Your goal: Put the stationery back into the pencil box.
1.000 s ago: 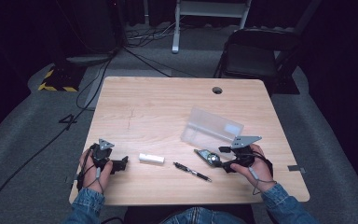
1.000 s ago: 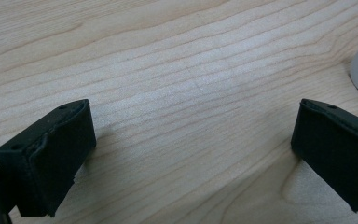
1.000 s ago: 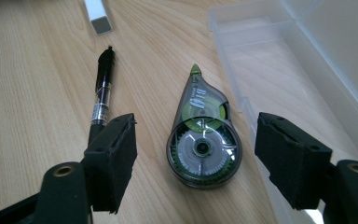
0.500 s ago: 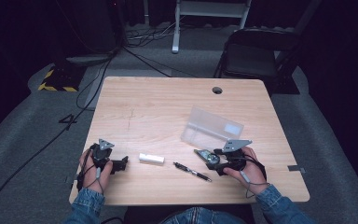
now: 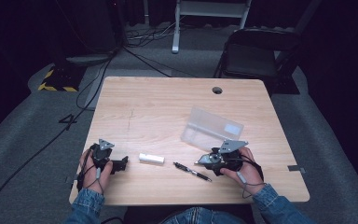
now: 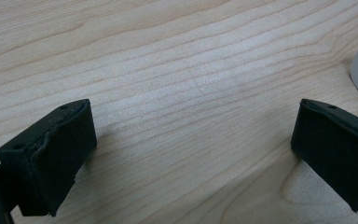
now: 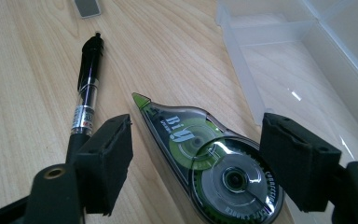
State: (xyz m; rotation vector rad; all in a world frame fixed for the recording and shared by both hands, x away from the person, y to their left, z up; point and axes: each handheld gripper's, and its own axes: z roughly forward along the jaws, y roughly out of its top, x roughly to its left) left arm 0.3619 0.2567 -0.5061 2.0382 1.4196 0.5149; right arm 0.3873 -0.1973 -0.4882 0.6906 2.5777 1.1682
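Note:
A green and clear correction tape dispenser [image 7: 205, 154] lies flat on the wooden table between the jaws of my right gripper [image 7: 200, 163]. The jaws stand wide, have just opened a little further, and their pads are off it. A black pen [image 7: 86, 100] lies just beside the left jaw. From above, the right gripper [image 5: 204, 161] sits at the near right over the dispenser [image 5: 209, 159], with the pen [image 5: 192, 171] to its left. My left gripper [image 5: 122, 163] rests at the near left, and its jaws [image 6: 193, 158] are open over bare wood.
A clear plastic box [image 5: 212, 129] lies open just behind the right gripper. A small white block [image 5: 151, 158] sits between the two hands. The table [image 5: 168, 107] has a cable hole [image 5: 217, 90] at the back. A black chair [image 5: 251, 60] stands beyond it.
My right hand has shifted slightly to the left, closer over the correction tape dispenser. The left hand and the other objects have stayed where they were.

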